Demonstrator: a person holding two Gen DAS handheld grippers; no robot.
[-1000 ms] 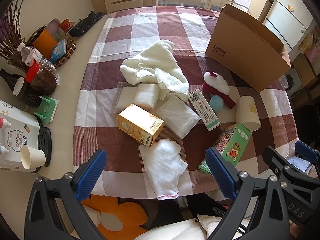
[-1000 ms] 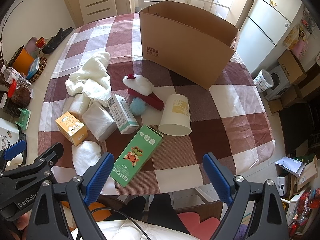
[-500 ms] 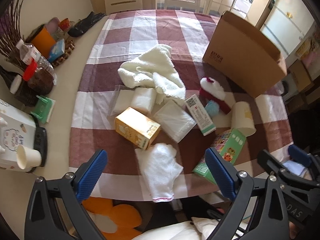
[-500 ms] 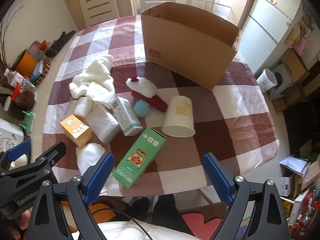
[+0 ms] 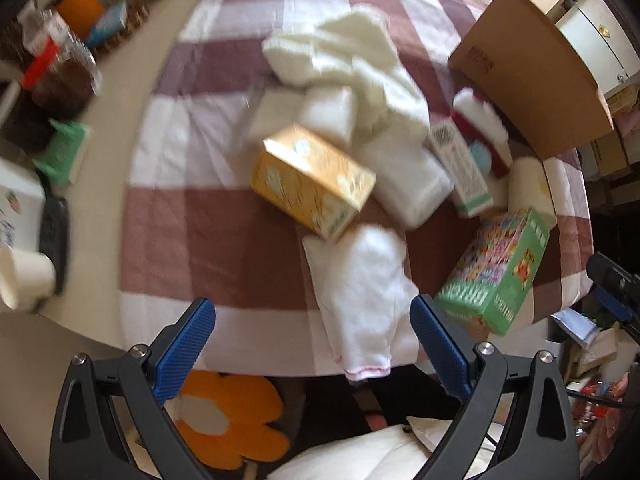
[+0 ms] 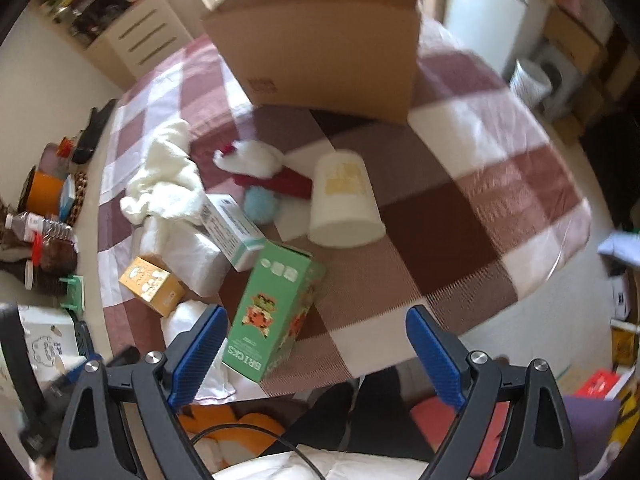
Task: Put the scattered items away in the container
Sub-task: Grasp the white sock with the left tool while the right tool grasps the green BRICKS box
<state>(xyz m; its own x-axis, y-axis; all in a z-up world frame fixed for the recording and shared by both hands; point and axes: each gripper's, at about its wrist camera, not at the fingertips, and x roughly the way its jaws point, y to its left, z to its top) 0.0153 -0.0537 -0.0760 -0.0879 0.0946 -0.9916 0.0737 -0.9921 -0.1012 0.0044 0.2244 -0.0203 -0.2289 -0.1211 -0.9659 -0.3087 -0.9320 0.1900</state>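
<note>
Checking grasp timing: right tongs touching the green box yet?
Apart. The right wrist view shows the open right tongs above the green box, neither finger pressed against it.

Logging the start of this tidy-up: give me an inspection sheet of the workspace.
Surface: maroon-and-white checked tablecloth, items scattered on its near-left part.
Job's things: open brown cardboard box at the far side; green printed bricks carton; cream paper cup on its side; orange carton; white folded cloth hanging over the near edge.
Clutter: bottles and jars on the bare table beside the cloth.
Grippers: left claw open, empty; right claw open, empty, bricks carton between its fingers' line.
Cables: black cable below the right claw.
Surroundings: white drawer cabinet.
</note>
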